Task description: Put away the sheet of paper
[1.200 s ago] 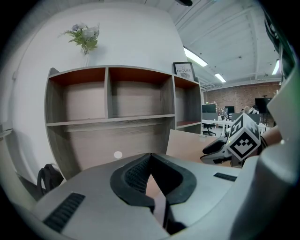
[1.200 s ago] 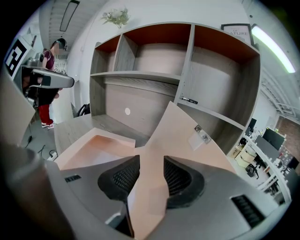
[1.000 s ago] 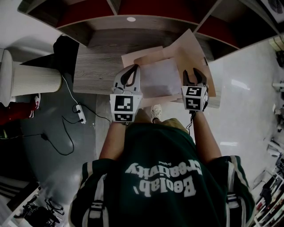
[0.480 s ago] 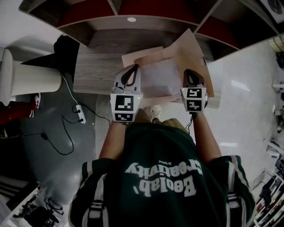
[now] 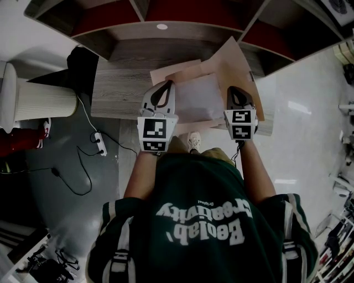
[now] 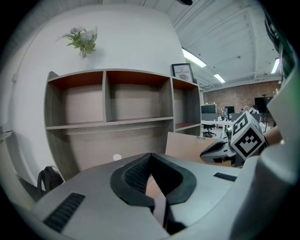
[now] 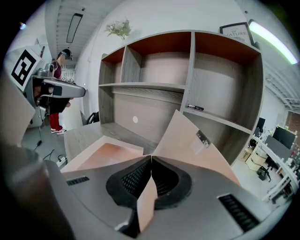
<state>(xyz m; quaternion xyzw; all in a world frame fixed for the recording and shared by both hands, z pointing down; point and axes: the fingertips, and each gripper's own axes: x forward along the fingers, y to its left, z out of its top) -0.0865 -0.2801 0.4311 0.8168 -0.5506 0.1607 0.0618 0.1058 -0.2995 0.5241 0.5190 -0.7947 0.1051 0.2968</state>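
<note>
A white sheet of paper [image 5: 198, 99] lies inside an open tan folder [image 5: 239, 62] on the grey wooden table [image 5: 119, 83]. My left gripper [image 5: 164, 84] is at the folder's left edge, shut, with a thin tan layer pinched between its jaws [image 6: 150, 158]. My right gripper [image 5: 235, 90] is shut on the folder's right flap, which shows edge-on between its jaws [image 7: 151, 160]. Beyond them in the right gripper view, the raised flap [image 7: 187, 140] slants up to the right. The left gripper view shows the flap [image 6: 186, 145] and the right gripper [image 6: 220, 150] beside it.
An open shelf unit [image 5: 160, 11] with red-backed cubbies stands behind the table; a pen [image 7: 196, 108] lies on one shelf. A white ribbed cylinder [image 5: 38, 99], a black bag [image 5: 83, 61] and a power strip with cables [image 5: 99, 141] are on the floor at the left.
The right gripper's jaws, open a second ago, have closed on the folder's right flap, which has shifted slightly. The left gripper has stayed in place.
</note>
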